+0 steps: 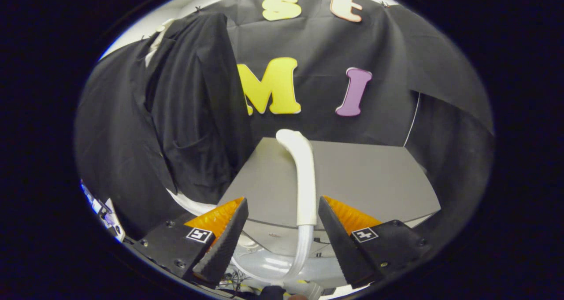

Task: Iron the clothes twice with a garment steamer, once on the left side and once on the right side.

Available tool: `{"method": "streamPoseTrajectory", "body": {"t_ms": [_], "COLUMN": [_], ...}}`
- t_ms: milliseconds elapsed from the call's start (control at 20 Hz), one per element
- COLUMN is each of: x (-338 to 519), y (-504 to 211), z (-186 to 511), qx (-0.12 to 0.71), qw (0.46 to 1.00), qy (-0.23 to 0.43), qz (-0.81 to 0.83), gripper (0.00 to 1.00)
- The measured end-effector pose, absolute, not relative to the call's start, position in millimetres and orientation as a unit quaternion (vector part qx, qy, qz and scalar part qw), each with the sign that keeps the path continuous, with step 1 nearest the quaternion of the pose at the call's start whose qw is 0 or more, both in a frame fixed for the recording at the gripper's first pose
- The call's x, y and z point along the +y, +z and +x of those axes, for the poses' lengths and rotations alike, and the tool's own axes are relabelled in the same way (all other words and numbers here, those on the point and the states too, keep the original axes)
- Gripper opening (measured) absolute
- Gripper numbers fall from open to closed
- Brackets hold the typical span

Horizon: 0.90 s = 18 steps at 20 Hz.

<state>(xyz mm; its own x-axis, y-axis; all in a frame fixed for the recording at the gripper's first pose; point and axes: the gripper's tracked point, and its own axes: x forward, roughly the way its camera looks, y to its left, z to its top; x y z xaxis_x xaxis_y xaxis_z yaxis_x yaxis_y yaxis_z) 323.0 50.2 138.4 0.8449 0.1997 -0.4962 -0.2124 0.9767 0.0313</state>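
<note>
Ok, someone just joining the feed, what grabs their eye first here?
The white steamer handle standing upright between the open gripper fingers, neither finger touching it, its hose curling away below. Next, the dark garment hanging to the left beyond the fingers, beside the grey table.

You have no readable words or numbers here; each finger (200, 235) of the claw (282, 234) carries only a small square coded marker.
</note>
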Motion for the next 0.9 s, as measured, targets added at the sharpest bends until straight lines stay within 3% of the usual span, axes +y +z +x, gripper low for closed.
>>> {"method": "streamPoseTrajectory", "body": {"t_ms": [500,900], "x": [39.4,40.5], "y": [112.7,89.1], "z": [388.1,412.8], "qx": [0.392,0.447], "qw": [0.91,0.886], "qy": [0.132,0.124], "qz": [-0.014,-0.004], "gripper": [0.94,0.79]}}
